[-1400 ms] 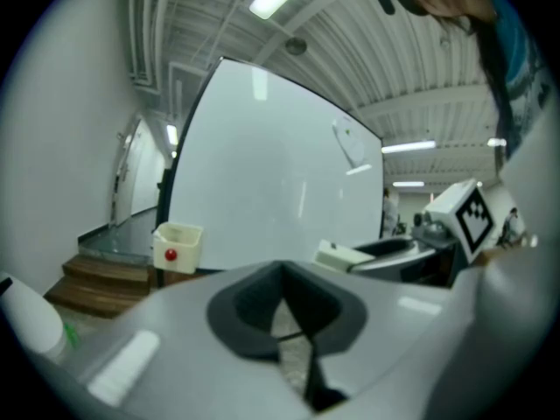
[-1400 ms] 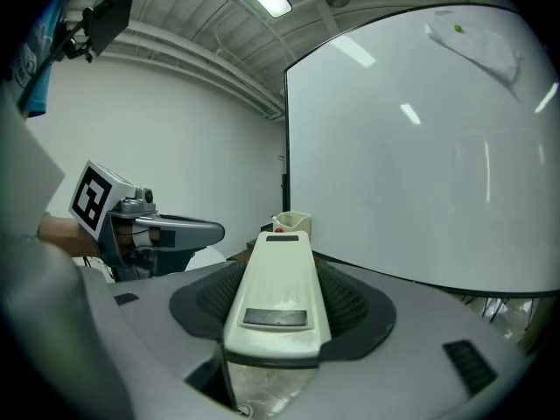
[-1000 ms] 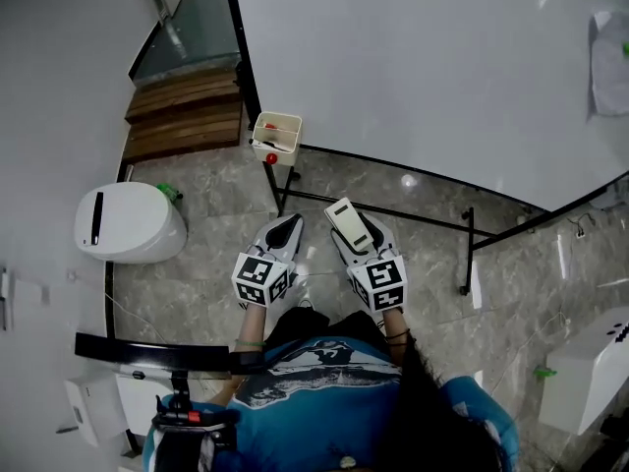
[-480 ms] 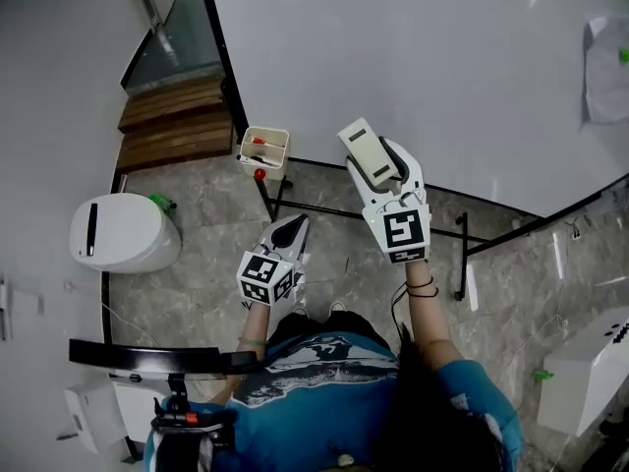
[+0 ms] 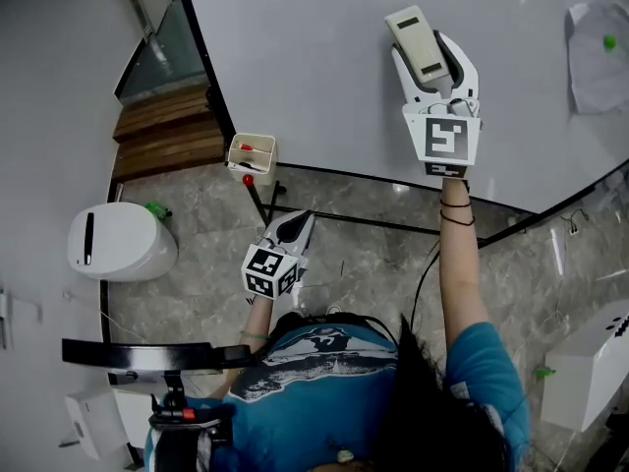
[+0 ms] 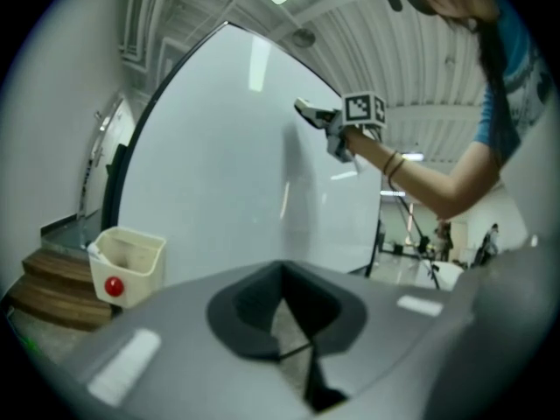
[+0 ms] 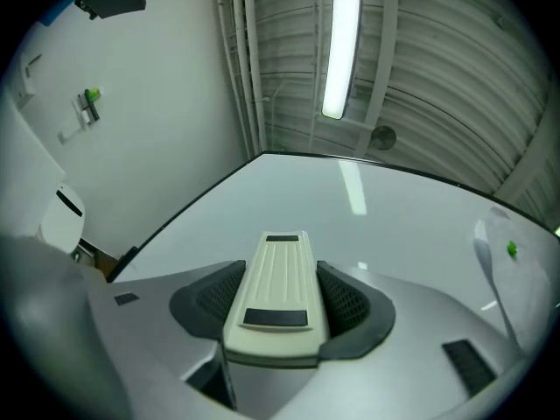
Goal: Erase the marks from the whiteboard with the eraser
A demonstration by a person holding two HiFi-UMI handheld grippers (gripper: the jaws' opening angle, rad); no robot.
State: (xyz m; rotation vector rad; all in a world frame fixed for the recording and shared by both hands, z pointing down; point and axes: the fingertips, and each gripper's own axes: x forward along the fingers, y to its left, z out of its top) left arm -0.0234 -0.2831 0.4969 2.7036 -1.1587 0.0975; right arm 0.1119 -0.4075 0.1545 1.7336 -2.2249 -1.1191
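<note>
Right claw (image 5: 433, 55) clamped on eraser (image 5: 417, 39), raised in front of whiteboard (image 5: 314, 67) (contact with surface unclear); left claw (image 5: 293, 226) pinched together, empty, held low, well apart from board

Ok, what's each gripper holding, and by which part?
Right gripper clamps the eraser by its two long sides, toward its rear end. Left gripper is shut on nothing.

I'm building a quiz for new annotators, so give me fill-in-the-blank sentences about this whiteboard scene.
1. The right gripper, held up at the whiteboard, is shut on the ___.
2. The left gripper, low by the floor, is shut and holds ___.
3. The paper sheet on the whiteboard carries a small ___ dot.
Missing words: eraser; nothing; green.
</note>
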